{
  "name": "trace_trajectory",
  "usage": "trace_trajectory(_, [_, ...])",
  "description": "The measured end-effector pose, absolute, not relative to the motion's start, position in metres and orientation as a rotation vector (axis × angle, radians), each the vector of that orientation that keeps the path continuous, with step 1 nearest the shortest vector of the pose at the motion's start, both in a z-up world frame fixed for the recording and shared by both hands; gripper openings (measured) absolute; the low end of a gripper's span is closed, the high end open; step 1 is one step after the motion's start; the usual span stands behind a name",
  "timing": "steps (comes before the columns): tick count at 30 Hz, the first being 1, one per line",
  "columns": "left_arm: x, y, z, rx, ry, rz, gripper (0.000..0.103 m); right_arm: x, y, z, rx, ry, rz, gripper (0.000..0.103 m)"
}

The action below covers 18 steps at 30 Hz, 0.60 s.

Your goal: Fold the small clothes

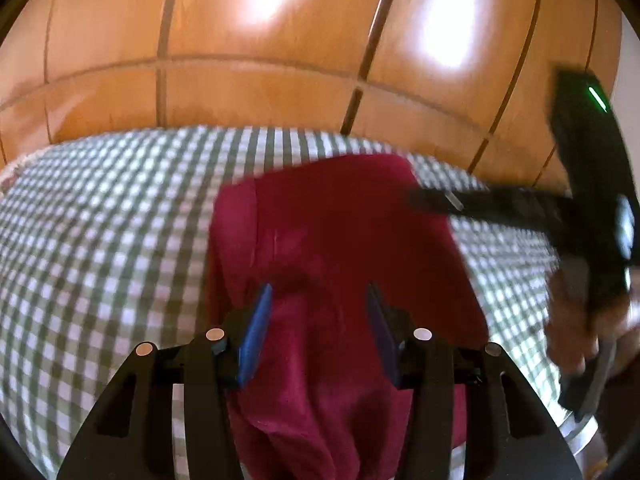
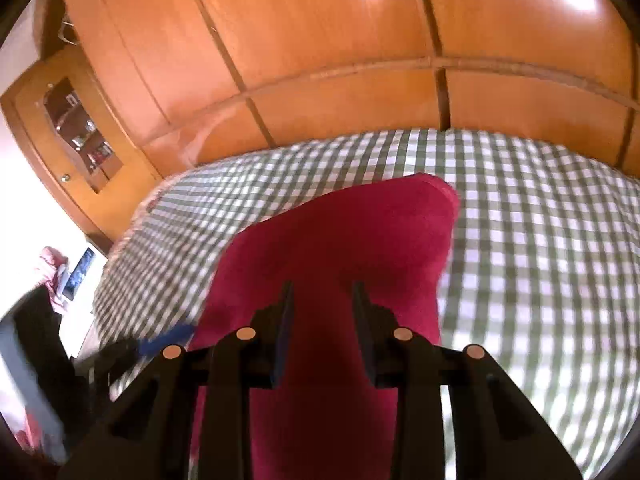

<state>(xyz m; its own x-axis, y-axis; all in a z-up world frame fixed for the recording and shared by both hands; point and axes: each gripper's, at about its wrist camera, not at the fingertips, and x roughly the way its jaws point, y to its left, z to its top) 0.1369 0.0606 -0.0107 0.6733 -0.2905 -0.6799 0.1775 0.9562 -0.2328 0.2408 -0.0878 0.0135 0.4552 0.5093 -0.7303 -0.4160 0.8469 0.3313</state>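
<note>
A dark red garment [image 1: 332,240] lies on a green-and-white checked cover [image 1: 112,220]. In the left wrist view my left gripper [image 1: 320,296] is open, its blue-padded fingers [image 1: 256,332] spread over the near part of the garment with cloth between and below them. The right gripper shows at the right of that view, its fingers [image 1: 436,200] reaching over the garment's far right corner. In the right wrist view my right gripper [image 2: 322,292] is open above the red garment [image 2: 340,248], which runs from under the fingers to a rounded far corner. The frames are motion-blurred.
An orange wooden wardrobe [image 1: 280,48] with dark seams stands behind the bed [image 2: 540,220]. In the right wrist view a wooden cabinet with a glass door [image 2: 76,128] is at the far left, with pink cloth and small items [image 2: 60,276] beside the bed's left edge.
</note>
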Motion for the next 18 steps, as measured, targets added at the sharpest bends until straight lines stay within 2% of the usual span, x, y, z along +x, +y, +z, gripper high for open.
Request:
trace_trajectory(2, [0.142,0.06,-0.028,-0.147,0.832,-0.262,0.047,0.261,-0.079,-0.008,0.093,0.999,0.531,0.031])
trace_trajectory(5, [0.14,0.058,-0.038,-0.13,0.828,-0.262,0.047,0.277,-0.073,-0.039,0.047,1.036,0.487,0.026])
trace_trajectory(9, [0.139,0.061,-0.036,-0.171,0.823,-0.256,0.047,0.275,-0.078,-0.034,0.081,1.021,0.513,0.027])
trace_trajectory(11, [0.135,0.067,-0.029,-0.227,0.809,-0.26,0.047,0.264,-0.087,-0.019,0.105,0.985,0.536,0.035])
trace_trajectory(12, [0.132,0.07,-0.026,-0.243,0.802,-0.261,0.048,0.256,-0.094,-0.012,0.141,0.956,0.554,0.048])
trace_trajectory(13, [0.126,0.073,-0.021,-0.257,0.79,-0.251,0.054,0.248,-0.103,-0.005,0.163,0.93,0.554,0.063])
trace_trajectory(16, [0.116,0.083,-0.014,-0.26,0.757,-0.171,0.068,0.224,-0.127,0.006,0.224,0.884,0.549,0.069])
trace_trajectory(18, [0.114,0.088,-0.016,-0.259,0.764,-0.157,0.068,0.21,-0.145,-0.001,0.262,0.895,0.548,0.071])
